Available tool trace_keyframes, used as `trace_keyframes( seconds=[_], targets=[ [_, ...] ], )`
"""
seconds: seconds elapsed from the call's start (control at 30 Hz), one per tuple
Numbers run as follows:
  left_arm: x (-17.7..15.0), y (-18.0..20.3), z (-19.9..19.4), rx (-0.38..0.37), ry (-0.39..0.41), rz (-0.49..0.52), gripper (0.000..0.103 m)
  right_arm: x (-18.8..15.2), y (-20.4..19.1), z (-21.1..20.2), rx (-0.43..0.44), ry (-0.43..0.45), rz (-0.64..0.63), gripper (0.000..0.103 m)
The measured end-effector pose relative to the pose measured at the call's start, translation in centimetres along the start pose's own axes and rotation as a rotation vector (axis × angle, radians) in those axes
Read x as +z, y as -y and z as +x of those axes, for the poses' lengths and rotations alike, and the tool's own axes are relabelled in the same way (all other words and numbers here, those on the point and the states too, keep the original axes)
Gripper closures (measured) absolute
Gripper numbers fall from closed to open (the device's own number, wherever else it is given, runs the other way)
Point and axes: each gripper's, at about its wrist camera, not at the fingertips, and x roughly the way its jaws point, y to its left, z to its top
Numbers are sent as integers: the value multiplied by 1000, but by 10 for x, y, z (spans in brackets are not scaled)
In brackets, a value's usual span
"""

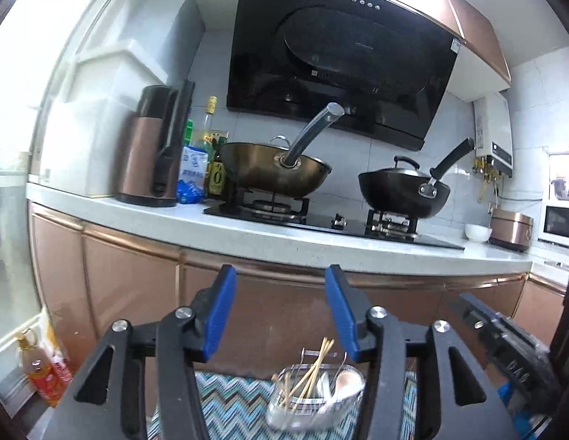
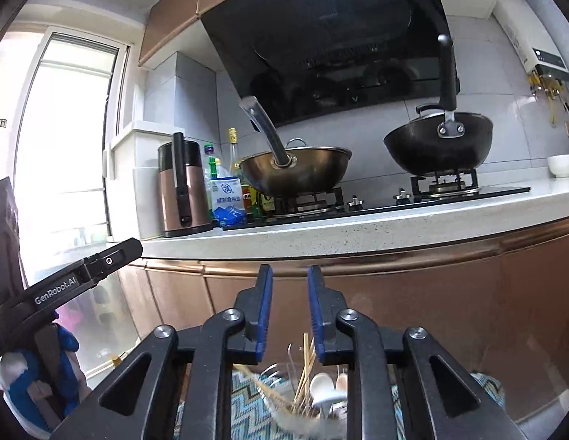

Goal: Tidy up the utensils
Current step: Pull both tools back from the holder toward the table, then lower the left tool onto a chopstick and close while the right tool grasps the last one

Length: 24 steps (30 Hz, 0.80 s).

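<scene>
A clear container point(image 1: 317, 396) stands low on a zigzag-patterned mat point(image 1: 233, 407), holding bamboo chopsticks point(image 1: 313, 366) and white spoons point(image 1: 348, 381). My left gripper point(image 1: 281, 271) hovers above and in front of it. Its blue-padded jaws are wide apart and hold nothing. In the right wrist view the same container point(image 2: 306, 403) with chopsticks point(image 2: 305, 363) and spoons point(image 2: 321, 385) lies below my right gripper point(image 2: 290, 271). Those jaws stand a narrow gap apart, with nothing between them. Both grippers point about level at the copper-coloured cabinet fronts.
On the white counter point(image 1: 247, 234) are a brass wok point(image 1: 280, 172) and a black pan point(image 1: 401, 190) on the hob, a copper kettle point(image 1: 152, 150), bottles, a white bowl point(image 1: 478, 233) and a rice cooker point(image 1: 511, 227). Oil bottles point(image 1: 35, 366) stand on the floor at left. A gloved hand point(image 2: 24, 385) shows at lower left.
</scene>
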Motion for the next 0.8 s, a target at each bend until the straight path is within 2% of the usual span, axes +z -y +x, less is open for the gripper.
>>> trace_keyframes(
  seconds=[0.2, 0.4, 0.57, 0.8],
  targets=[
    [-4, -15, -40, 29, -64, -4, 50, -5, -10, -47, -13, -34, -14, 76],
    [-9, -27, -75, 69, -105, 4, 50, -11, -19, -80, -10, -60, -16, 75],
    [-16, -38, -98, 74, -134, 16, 50, -17, -22, -91, -14, -108, -11, 75],
    [-34, -56, -114, 66, -251, 15, 50, -27, -19, -104, -21, -175, 11, 75]
  ],
)
